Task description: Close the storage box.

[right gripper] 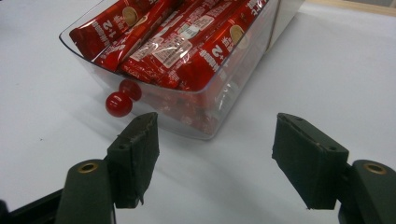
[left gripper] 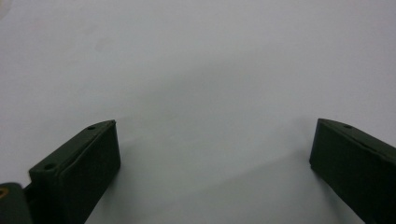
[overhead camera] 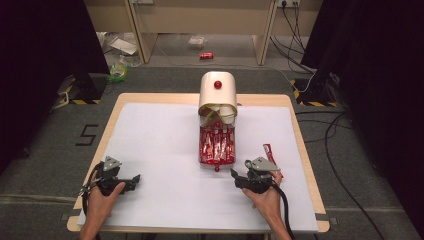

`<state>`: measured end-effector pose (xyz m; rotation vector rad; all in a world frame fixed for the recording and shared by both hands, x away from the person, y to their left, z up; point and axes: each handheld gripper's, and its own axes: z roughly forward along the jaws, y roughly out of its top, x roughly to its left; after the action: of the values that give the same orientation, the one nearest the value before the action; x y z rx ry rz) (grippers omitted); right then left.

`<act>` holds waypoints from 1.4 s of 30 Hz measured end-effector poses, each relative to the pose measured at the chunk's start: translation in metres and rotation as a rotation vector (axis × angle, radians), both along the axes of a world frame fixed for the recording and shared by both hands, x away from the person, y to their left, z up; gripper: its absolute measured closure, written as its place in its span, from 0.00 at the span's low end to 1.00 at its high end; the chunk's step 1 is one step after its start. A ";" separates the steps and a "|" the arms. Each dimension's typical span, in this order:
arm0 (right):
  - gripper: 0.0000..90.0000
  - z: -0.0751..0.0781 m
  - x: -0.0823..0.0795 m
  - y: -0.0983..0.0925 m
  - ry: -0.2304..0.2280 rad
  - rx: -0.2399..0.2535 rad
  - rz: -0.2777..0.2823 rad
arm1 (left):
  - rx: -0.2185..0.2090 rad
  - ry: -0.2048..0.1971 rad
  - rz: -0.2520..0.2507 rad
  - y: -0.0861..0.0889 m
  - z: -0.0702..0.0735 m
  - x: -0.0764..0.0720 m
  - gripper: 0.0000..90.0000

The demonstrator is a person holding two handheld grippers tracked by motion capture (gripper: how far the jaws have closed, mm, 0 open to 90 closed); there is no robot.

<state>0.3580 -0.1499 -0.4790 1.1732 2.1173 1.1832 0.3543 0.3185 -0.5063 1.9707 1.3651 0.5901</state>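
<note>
I'm holding my right tongs (overhead camera: 240, 176) released, nothing between the jaws, near the bench's (overhead camera: 150, 145) front edge, pointing at the clear drawer (right gripper: 205, 100) of red sachets (right gripper: 187, 44), just short of its red knob (right gripper: 118, 103). Drawer's sitting mid-bench, sticking out of the cream dispenser (overhead camera: 218, 92). My left tongs (overhead camera: 131, 181) are resting released, empty, at the front-left corner.

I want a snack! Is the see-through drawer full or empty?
Full: the clear drawer is pulled out and packed with red packets.
</note>
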 end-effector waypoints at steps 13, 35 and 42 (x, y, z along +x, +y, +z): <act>0.36 -0.007 0.006 0.013 -0.013 -0.024 -0.021 | 0.001 -0.001 0.000 0.000 0.000 0.000 0.01; 0.34 -0.012 0.013 0.021 -0.010 -0.064 -0.027 | 0.002 -0.001 0.000 0.000 0.000 0.000 0.01; 0.34 -0.012 0.016 0.022 -0.013 -0.061 -0.030 | 0.001 -0.001 0.000 0.000 0.000 0.000 0.01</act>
<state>0.3744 -0.1282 -0.4915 1.1632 2.1034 1.1017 0.3543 0.3184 -0.5063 1.9713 1.3648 0.5918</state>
